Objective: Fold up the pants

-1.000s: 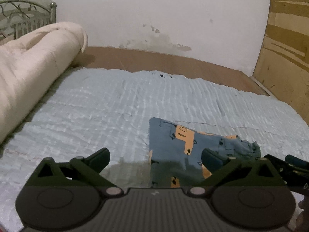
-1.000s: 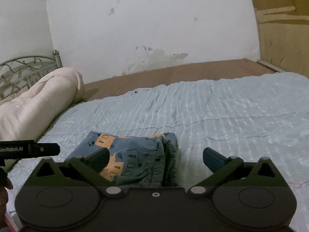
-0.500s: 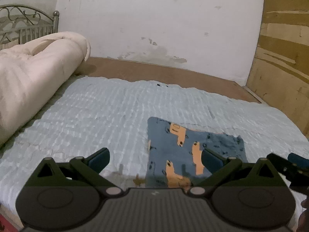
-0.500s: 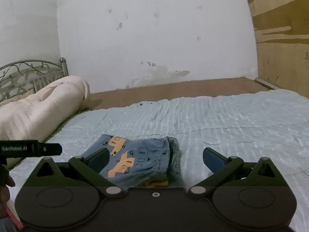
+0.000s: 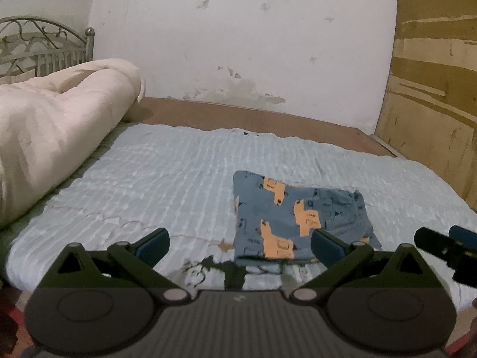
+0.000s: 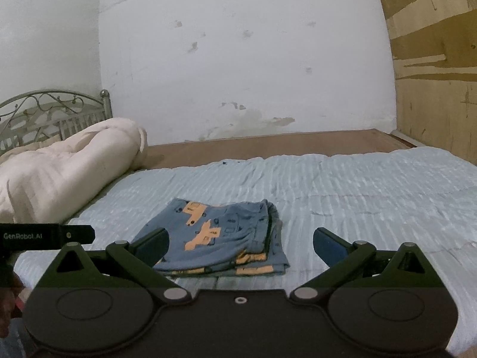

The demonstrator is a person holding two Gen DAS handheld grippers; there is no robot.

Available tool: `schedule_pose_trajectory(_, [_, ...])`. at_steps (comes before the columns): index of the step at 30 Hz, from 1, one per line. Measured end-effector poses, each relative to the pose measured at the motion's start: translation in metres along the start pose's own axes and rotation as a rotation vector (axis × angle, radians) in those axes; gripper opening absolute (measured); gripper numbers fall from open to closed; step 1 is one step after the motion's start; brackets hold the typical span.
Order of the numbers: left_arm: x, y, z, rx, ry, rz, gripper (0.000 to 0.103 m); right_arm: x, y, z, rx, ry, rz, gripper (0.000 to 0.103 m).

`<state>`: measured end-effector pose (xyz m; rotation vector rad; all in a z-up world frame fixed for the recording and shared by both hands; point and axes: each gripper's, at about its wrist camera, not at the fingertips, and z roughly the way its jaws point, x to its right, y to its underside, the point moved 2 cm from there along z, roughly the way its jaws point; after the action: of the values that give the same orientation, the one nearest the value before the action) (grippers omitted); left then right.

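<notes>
The blue cotton pants with an orange vehicle print (image 5: 301,217) are lying folded into a compact, roughly square stack near the front edge of the bed, resting on the pale blue ribbed bedspread (image 5: 167,185). In the right wrist view the stacked layers of the pants (image 6: 220,235) are showing at the near and right edges, with the orange print peeking out between them.

The left gripper (image 5: 238,243) is hovering above the bed's front edge, its two dark fingers spread wide with nothing between them. The pants are sitting just beyond its right finger (image 5: 331,246), not touched by it. The right gripper (image 6: 240,243) is likewise hanging with its fingers standing wide apart and empty; its left finger (image 6: 152,244) is overlapping the near left corner of the pants in the view, but contact cannot be judged.

The left gripper's body is appearing at the left edge of the right wrist view, labelled "GenRobot.AI", and the right gripper (image 5: 447,250) is showing at the right edge of the left wrist view.

A rolled cream quilt (image 6: 59,167) is lying along the left side of the bed, well apart from the pants, in front of a grey metal headboard (image 6: 44,110). A stained white wall (image 6: 238,59) and a plywood panel (image 6: 438,74) are standing behind the bed.
</notes>
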<state>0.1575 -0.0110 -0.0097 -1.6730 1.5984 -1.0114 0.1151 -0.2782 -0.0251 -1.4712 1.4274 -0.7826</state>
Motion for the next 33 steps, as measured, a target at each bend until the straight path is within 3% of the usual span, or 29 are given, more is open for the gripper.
schedule_pose_trajectory(16, [-0.016, 0.038, -0.032, -0.014, -0.009, -0.004, 0.103, -0.019, 0.031, -0.041, 0.03, 0.018, -0.014, 0.102])
schedule_pose_trajectory(33, [-0.015, 0.047, -0.028, -0.043, -0.01, 0.009, 0.103, -0.015, 0.045, -0.036, -0.012, 0.034, 0.017, 0.102])
